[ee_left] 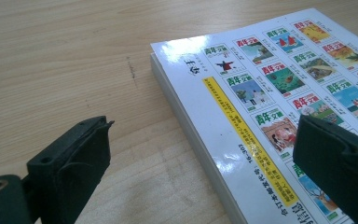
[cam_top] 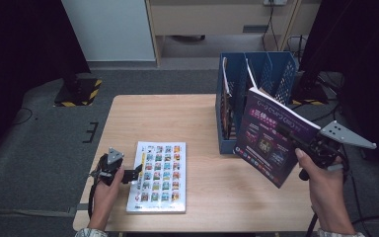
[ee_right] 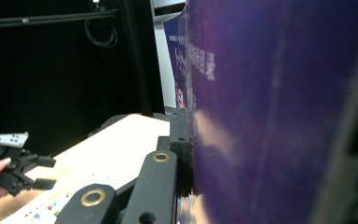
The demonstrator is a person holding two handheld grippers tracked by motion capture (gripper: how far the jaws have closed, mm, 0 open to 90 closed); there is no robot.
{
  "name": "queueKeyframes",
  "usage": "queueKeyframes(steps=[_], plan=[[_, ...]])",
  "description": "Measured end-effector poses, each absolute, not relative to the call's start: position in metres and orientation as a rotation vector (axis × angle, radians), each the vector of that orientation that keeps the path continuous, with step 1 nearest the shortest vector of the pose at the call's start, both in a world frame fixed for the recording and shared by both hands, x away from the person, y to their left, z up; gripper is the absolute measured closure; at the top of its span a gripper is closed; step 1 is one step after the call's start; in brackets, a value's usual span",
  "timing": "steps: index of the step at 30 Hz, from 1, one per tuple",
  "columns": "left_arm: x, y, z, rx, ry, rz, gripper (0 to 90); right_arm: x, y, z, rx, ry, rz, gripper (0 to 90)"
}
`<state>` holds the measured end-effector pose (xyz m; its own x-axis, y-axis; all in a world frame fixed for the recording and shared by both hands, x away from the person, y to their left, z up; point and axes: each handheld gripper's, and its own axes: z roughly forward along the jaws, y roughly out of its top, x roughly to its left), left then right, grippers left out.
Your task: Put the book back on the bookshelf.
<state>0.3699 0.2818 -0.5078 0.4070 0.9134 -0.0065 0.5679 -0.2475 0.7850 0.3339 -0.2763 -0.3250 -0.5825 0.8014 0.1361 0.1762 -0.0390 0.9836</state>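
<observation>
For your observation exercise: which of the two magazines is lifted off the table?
The purple magazine, clamped in the right tool by the blue rack; the white one lies flat.

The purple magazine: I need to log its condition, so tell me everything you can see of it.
The glossy purple magazine is a thin, soft-covered booklet with pale lettering and small picture panels on its cover and white page edges. It hangs tilted in the air above the wooden table, in front of the blue file rack. The right tongs are shut on its right edge; nothing else touches it.
</observation>
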Motion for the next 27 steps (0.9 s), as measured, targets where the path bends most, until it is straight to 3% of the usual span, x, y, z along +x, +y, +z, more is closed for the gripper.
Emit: queueKeyframes(steps=[27], plan=[[0.370, 0.282, -0.508, 1.940, 1.262, 0.602, 3.5, 0.352, -0.300, -0.300, 1.112, 1.650, 1.509, 82.5]])
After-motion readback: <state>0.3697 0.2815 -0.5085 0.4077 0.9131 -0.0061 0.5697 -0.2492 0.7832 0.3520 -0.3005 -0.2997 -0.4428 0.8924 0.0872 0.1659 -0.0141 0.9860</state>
